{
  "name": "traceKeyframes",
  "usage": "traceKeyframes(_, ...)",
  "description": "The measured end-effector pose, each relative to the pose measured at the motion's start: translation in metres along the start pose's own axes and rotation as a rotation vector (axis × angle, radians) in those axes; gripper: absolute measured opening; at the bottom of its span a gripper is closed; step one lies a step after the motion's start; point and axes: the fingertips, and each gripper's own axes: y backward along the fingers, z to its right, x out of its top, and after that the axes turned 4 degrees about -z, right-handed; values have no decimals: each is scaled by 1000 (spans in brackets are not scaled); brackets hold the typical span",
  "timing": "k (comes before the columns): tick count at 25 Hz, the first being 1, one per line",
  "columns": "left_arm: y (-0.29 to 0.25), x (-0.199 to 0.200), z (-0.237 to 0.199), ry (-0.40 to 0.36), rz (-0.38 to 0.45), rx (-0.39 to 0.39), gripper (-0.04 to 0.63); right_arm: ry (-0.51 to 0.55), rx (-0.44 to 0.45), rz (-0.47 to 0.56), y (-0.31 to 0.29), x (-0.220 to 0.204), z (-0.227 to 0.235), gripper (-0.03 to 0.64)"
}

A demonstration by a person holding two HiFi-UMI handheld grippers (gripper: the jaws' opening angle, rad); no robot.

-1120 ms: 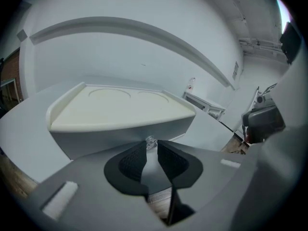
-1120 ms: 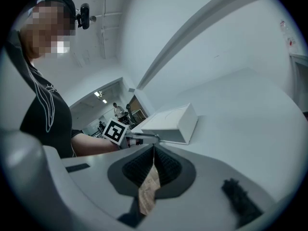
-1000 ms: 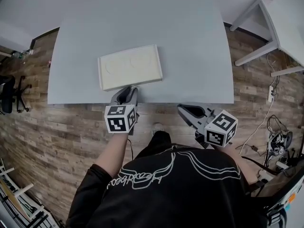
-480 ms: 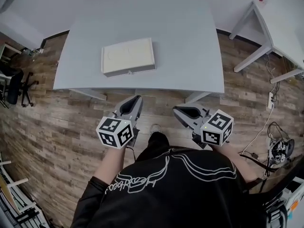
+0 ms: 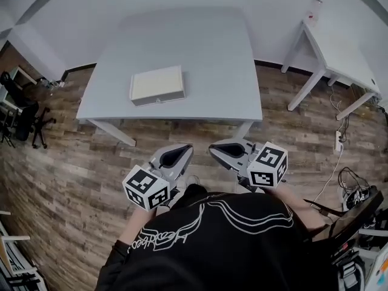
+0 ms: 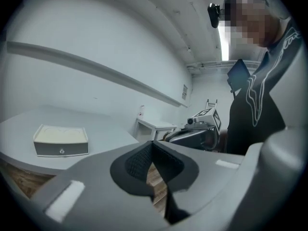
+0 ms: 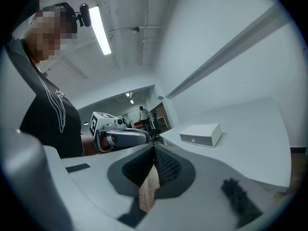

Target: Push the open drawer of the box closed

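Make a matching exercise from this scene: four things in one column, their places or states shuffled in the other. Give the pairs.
Things
1. box
2. left gripper
3. white side table
4. chair

Places or states
A. shut, empty, over the floor
B. black, far left
C. on the grey table, drawer closed
D. right of the grey table

Pairs: 1-C, 2-A, 3-D, 4-B

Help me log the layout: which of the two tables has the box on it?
The larger grey table, straight ahead of the person, holds the box near its front left. The smaller white table, off to the right, has no box on it.
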Motion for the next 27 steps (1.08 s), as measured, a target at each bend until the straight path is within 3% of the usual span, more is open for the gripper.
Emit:
traceKeyframes(7,0,2,27,-36,-12,-3,8,66,-12,-4,19,0,-16,8)
traceKeyframes(27,-7,-4,49,-52,-58,-13,8,68,-24,7,43,-7,-24,8)
